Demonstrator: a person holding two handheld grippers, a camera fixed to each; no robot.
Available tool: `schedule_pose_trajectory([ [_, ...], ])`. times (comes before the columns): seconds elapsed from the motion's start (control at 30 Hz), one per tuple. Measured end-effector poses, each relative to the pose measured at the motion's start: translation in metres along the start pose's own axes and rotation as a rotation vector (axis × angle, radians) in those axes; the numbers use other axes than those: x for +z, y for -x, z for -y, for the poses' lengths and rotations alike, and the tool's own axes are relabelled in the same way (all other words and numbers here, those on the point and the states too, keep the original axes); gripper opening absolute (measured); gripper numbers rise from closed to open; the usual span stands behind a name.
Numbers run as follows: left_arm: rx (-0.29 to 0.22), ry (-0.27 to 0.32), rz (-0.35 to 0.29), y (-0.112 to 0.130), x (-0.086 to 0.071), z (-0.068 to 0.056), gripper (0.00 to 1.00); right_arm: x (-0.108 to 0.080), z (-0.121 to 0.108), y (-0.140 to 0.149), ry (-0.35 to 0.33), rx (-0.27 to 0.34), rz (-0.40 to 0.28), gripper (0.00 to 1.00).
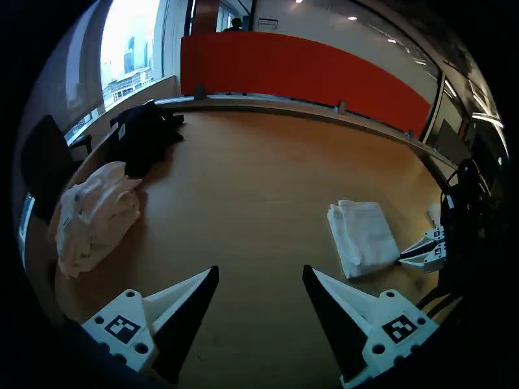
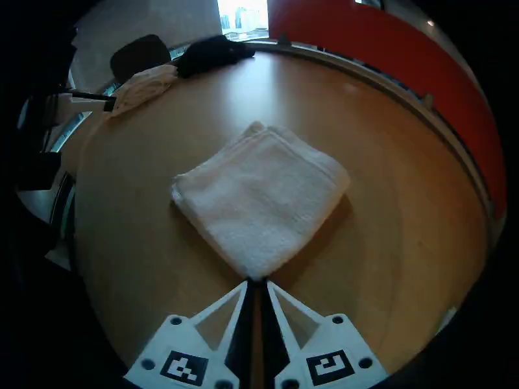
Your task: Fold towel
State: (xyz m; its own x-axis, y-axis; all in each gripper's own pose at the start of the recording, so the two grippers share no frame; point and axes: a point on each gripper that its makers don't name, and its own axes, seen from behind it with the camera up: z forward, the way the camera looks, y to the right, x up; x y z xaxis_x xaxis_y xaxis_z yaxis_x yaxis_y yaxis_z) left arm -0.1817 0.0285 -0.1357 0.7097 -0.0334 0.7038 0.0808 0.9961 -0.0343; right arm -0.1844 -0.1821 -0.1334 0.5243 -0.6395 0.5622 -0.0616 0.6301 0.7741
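Wood, pale and warm, makes the broad curved table (image 1: 259, 181) that carries everything here, with a long red partition (image 1: 292, 71) standing behind its far edge. In the left gripper view a rumpled pile of white cloths (image 1: 97, 217) lies by the table's left edge, a dark garment (image 1: 143, 133) is heaped just beyond it, and a black chair (image 1: 42, 165) stands off the table beside them. The towel (image 2: 259, 194) lies well apart from that pile, flat on the bare wood: white, ribbed, folded into a thick, neat square, one corner pointing at the right gripper (image 2: 257, 283). That gripper's fingers are drawn almost together, a sliver of table between them, tips at the towel's near corner; whether they pinch it cannot be told. The left gripper (image 1: 259, 268) hovers over bare wood, fingers spread wide apart, holding nothing
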Motion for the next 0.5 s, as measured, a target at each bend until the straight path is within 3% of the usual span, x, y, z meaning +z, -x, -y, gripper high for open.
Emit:
schedule_pose_trajectory([
  [0.27,0.000,0.005,-0.001,0.002,0.000,-0.002,0.96,-0.009,0.000,-0.010,-0.003,-0.010,-0.024,0.03],
  [0.5,-0.002,0.016,-0.023,-0.008,0.001,-0.007,0.96,-0.034,-0.015,-0.054,0.034,-0.061,-0.085,0.03],
])
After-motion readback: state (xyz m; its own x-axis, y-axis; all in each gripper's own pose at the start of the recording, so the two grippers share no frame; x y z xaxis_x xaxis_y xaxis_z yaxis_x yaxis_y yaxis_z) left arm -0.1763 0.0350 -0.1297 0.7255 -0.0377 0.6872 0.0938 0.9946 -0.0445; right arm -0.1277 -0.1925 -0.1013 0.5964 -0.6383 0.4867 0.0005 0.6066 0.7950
